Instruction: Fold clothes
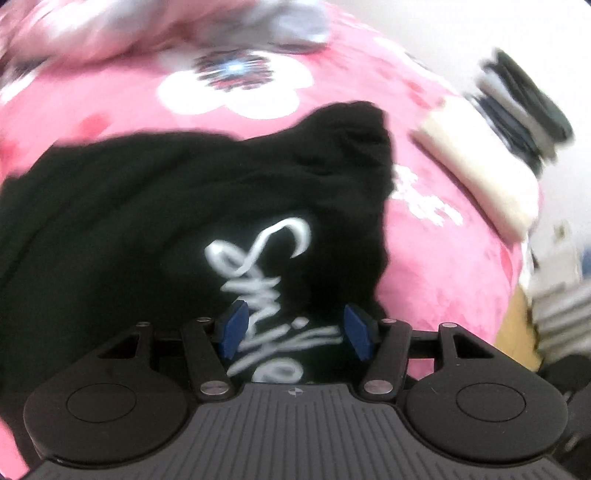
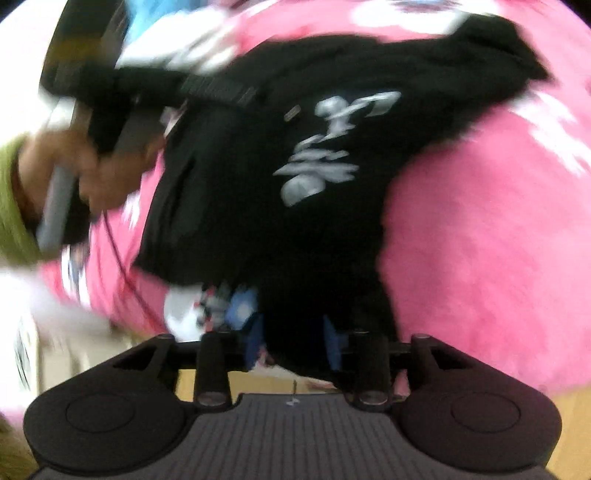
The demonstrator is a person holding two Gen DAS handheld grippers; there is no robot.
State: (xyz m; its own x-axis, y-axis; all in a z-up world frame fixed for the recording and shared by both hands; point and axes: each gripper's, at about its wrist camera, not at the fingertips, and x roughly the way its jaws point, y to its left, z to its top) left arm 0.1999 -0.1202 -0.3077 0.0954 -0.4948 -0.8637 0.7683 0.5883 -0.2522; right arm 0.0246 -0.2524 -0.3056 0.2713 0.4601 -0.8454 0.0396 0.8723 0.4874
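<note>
Black shirt [image 1: 147,206], white script lettering [image 1: 266,291]

The shirt [image 1: 147,206] lies spread on the blanket [image 1: 443,258], its lettering [image 1: 258,280] facing up. Behind it a heap of clothes [image 1: 184,26] rests on the same blanket, and to the right a stack of folded clothes [image 1: 498,147] sits at the blanket's edge, apart from the shirt
</note>
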